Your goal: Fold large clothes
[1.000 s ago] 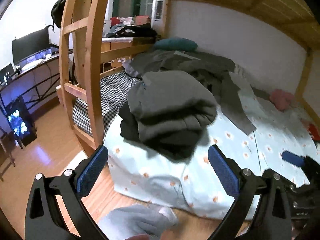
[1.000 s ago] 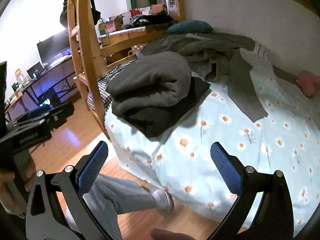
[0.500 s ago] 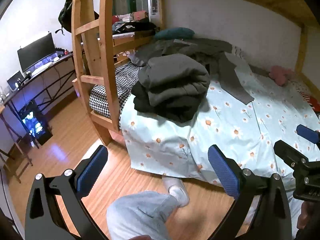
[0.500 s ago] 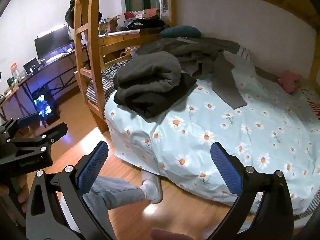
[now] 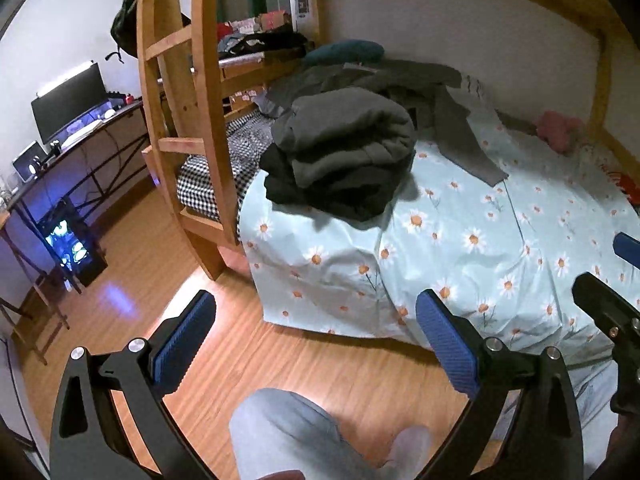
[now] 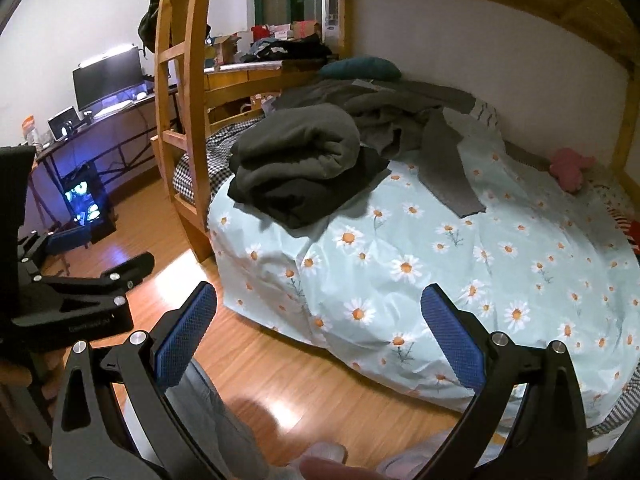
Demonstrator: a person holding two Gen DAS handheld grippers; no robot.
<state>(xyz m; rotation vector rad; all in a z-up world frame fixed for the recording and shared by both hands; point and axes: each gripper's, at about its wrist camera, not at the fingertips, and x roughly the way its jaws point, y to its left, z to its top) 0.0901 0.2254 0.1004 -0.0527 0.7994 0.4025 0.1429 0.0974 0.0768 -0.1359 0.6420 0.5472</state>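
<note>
A folded grey garment [image 5: 348, 136] [image 6: 298, 150] lies on top of a folded black one [image 5: 332, 194] [image 6: 304, 196] at the near left corner of the bed. Behind them a loose heap of grey clothes [image 5: 404, 84] [image 6: 384, 108] sprawls toward the wall. My left gripper [image 5: 316, 338] hangs open over the wooden floor, well short of the bed, with nothing between its blue pads. My right gripper [image 6: 320, 330] is open too and empty, level with the bed's hanging sheet; the left gripper [image 6: 80, 284] shows at its left.
The bed carries a pale blue daisy sheet [image 5: 500, 240] [image 6: 460, 256] under a wooden bunk frame with a ladder [image 5: 188, 120] [image 6: 182, 120] at its left. A desk with a monitor [image 5: 68, 100] and a lit computer case [image 5: 70, 240] stand left. A person's grey trouser leg [image 5: 288, 432] is below.
Both grippers have drawn back from the bed and away from the folded stack, which now looks smaller and farther. More wooden floor shows in front. Both stay open.
</note>
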